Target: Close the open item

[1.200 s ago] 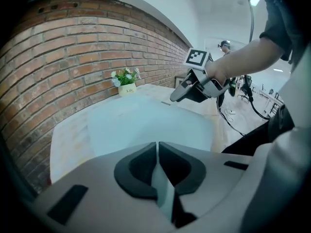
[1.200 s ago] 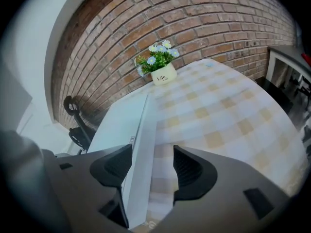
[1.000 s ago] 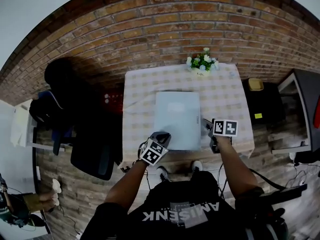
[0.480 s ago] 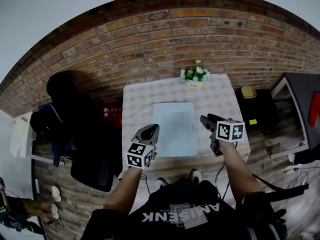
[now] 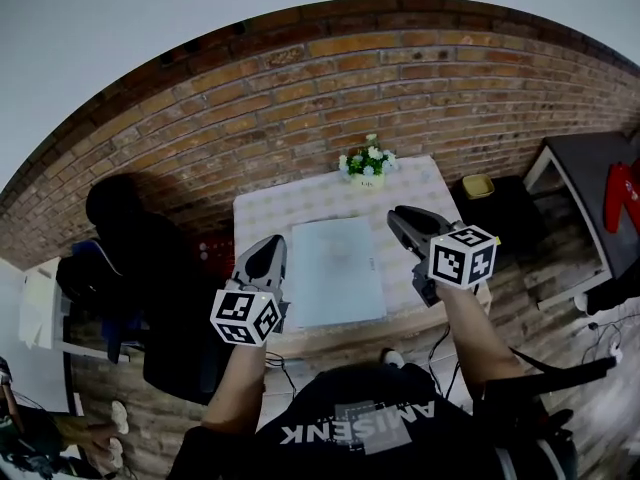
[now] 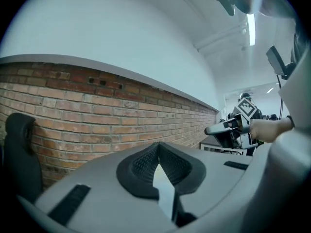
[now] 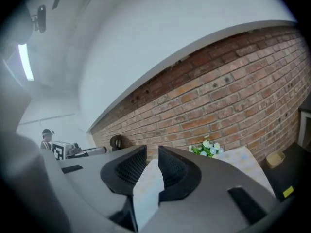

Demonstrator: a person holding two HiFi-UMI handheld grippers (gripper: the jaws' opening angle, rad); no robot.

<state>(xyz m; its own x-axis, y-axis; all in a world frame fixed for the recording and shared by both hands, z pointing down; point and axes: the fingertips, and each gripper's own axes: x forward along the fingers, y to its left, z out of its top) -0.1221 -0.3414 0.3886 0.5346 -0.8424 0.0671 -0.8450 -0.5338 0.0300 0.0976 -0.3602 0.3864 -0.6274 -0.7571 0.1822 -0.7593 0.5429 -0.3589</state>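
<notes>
The laptop lies flat in the middle of the head view, a pale slab on the checked cloth of the desk, with its near edge close to the desk's front edge. We see no gap at that edge, so we judge that the lid is already down and that only a check and a clean retreat remain. The flowers stand just beyond its far edge, against the brick wall. Both tools hang apart from the laptop, one on each side of it in the frame. The left gripper has its jaws pressed together on nothing. The right gripper has just been closing and shows a narrow slit between its jaws, also with nothing in it. To finish well, we look along the front edge for a raised lip. If one shows, we press down softly at the middle of that edge with closed jaws. We don't pinch a corner, and we keep both tools away from the flowers.
</notes>
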